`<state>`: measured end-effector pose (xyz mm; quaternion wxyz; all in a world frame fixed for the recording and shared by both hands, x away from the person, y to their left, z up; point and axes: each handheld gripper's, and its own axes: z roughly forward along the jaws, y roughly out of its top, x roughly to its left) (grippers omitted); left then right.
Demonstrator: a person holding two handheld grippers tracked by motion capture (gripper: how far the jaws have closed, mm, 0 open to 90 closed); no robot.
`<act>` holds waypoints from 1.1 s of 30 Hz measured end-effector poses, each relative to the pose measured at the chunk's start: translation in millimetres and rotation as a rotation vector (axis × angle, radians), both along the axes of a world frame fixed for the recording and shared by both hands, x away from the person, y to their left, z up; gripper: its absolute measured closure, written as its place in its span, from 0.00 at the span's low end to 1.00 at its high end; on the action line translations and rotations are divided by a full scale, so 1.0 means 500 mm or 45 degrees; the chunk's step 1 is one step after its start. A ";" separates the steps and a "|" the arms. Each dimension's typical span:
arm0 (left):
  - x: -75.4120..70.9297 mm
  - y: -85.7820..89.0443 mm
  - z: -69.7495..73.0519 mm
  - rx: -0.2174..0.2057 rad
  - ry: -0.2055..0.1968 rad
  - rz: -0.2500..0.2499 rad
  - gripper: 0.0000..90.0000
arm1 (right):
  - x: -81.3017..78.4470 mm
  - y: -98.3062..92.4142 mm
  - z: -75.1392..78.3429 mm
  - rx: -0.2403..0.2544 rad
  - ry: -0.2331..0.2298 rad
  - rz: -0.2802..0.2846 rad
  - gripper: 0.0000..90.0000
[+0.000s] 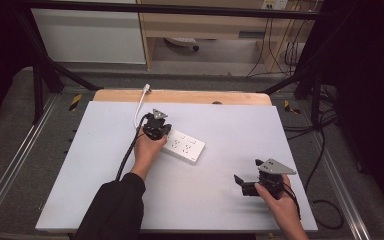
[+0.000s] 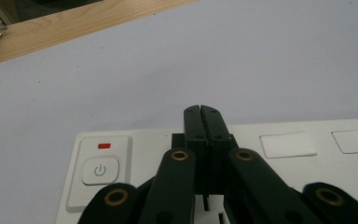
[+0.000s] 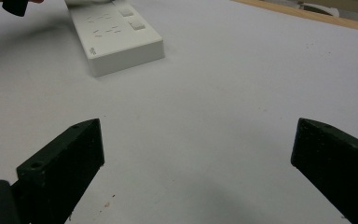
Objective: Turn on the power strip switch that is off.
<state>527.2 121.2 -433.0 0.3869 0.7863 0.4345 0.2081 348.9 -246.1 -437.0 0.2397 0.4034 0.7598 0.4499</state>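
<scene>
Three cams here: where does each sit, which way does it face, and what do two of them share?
High view: above the near table edge, looking forward and down on the table; both forearms enter from below.
Left gripper view: rides the left tongs, shut, looking along them over the power strip by its switch.
Right gripper view: rides the right tongs, open, facing across the table.
Shared: the power strip appears in all three.

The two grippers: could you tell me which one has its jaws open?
The right gripper, jaws spread wide above bare table; the left gripper is shut over the power strip.
</scene>
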 end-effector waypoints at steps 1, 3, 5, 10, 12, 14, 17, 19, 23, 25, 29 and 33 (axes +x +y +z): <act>0.000 -0.001 0.000 0.001 -0.002 -0.003 1.00 | 0.000 0.000 0.000 -0.001 0.000 0.000 0.03; 0.000 -0.001 -0.001 0.005 -0.006 -0.008 1.00 | 0.000 0.000 0.000 0.002 0.000 0.000 0.03; 0.000 -0.001 -0.001 0.004 -0.008 -0.010 1.00 | 0.000 0.000 0.000 0.001 -0.001 -0.001 0.03; 0.000 0.000 -0.001 0.004 -0.008 -0.015 1.00 | 0.000 0.000 0.000 -0.001 0.000 0.001 0.03; 0.000 0.000 -0.001 0.004 -0.009 -0.016 1.00 | 0.000 0.000 0.000 -0.001 0.000 0.001 0.03; 0.001 0.000 -0.002 0.003 -0.009 -0.016 1.00 | 0.000 0.000 0.000 -0.002 0.001 0.001 0.03; 0.001 -0.001 -0.002 0.003 -0.007 -0.010 1.00 | 0.000 -0.001 -0.001 -0.001 0.004 0.002 0.03; 0.001 -0.001 -0.002 -0.002 -0.006 -0.004 1.00 | 0.000 -0.001 -0.001 -0.001 0.004 0.001 0.03; 0.001 0.000 -0.002 0.011 0.010 0.002 1.00 | 0.000 -0.001 -0.001 -0.004 0.003 0.002 0.03; 0.003 0.008 -0.005 -0.001 0.001 0.016 1.00 | 0.000 0.000 -0.001 0.000 0.006 0.000 0.03; 0.002 0.013 -0.009 -0.017 -0.020 -0.012 1.00 | 0.000 0.000 -0.001 -0.005 0.005 0.005 0.03; 0.000 0.010 -0.008 0.000 -0.030 -0.036 1.00 | 0.002 0.000 -0.001 -0.005 0.006 0.006 0.03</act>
